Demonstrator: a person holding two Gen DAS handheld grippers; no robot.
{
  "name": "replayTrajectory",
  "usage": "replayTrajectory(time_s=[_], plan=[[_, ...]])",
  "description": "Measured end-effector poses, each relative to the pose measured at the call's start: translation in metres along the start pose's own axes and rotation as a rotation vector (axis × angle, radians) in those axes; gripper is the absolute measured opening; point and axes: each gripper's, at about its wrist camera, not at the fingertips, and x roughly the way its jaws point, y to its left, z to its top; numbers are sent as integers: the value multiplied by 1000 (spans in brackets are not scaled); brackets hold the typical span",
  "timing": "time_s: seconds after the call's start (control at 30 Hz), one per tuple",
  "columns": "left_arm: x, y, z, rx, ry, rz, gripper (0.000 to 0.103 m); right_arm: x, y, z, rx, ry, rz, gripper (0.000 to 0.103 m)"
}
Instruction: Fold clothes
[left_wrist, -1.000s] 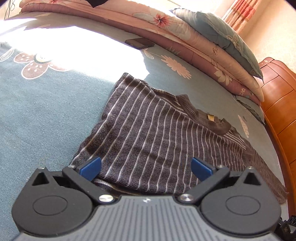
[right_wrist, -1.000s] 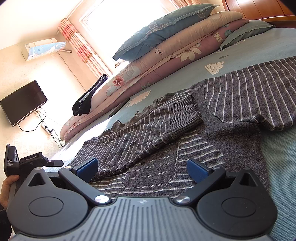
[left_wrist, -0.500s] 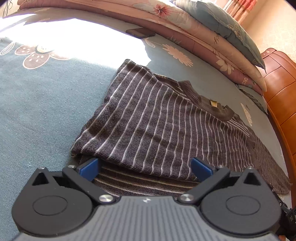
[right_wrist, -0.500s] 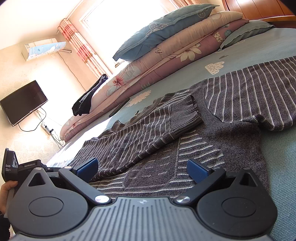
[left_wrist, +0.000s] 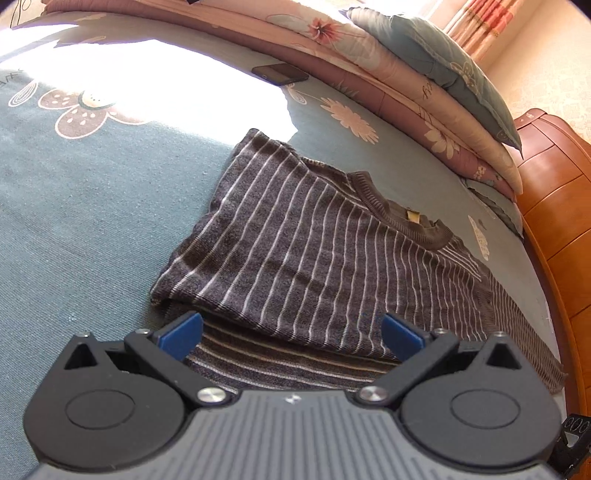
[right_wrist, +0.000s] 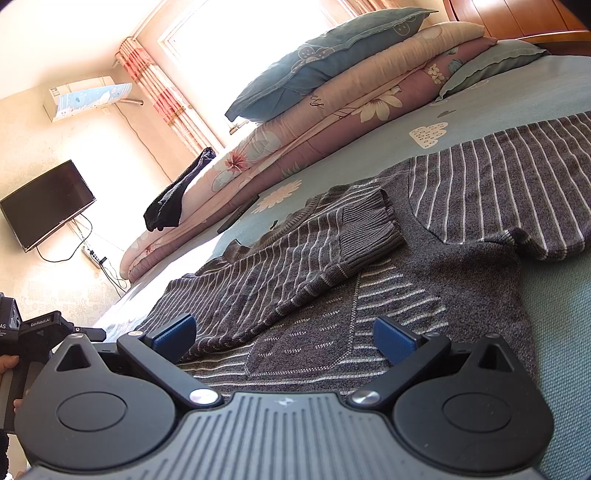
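The striped sweater (left_wrist: 314, 251) lies part-folded on the bed (left_wrist: 85, 206) toward the headboard edge — bare bedspread beyond its left fold. Left hand-held gripper (left_wrist: 291, 332) and right hand-held gripper (right_wrist: 284, 334) hover spread wide, gripping nothing.

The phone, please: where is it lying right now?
In the left wrist view, the phone lies on the bedsheet beside the folded quilts, beyond the striped sweater.
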Motion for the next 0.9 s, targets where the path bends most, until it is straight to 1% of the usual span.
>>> replayTrajectory(time_s=[0.03,0.07,0.17,0.2,0.3,0.33,0.4,0.43,0.47,0.5,0.53,0.57,0.63,0.7,0.73,0.8,0.9], plan=[[4,-2,-1,10,-1,3,102,0,0,0,0,0,0,103],[9,-3,-2,12,-2,27,102,0,0,0,0,0,0,103],[19,4,-1,0,21,141,102,0,0,0,1,0,0,103],[17,7,0,-9,16,153,102,0,0,0,0,0,0,103],[-1,10,-1,-47,-28,110,102,0,0,0,1,0,0,103],[-6,9,-2,-58,-37,80,102,0,0,0,1,0,0,103],[-13,6,-8,-60,-31,12,102,0,0,0,0,0,0,103],[-14,5,-11,-53,-20,-1,102,0,0,0,0,0,0,103],[-12,3,-15,-45,-2,1,102,0,0,0,0,0,0,103],[-9,3,-19,-38,17,18,102,0,0,0,0,0,0,103],[-5,5,-21,-29,29,53,102,0,0,0,0,0,0,103],[-3,8,-23,-27,33,94,102,0,0,0,1,-1,0,103],[-2,16,-25,-57,28,122,102,0,0,0,0,-1,0,103],[-12,17,-26,-89,10,106,102,0,0,0,1,0,0,103],[-18,14,-27,-83,3,100,102,0,0,1,0,0,0,103],[-30,4,-30,-52,-8,83,102,0,0,1,0,0,-1,103],[-42,-12,-36,-4,-18,33,102,0,0,1,0,1,-2,103]])
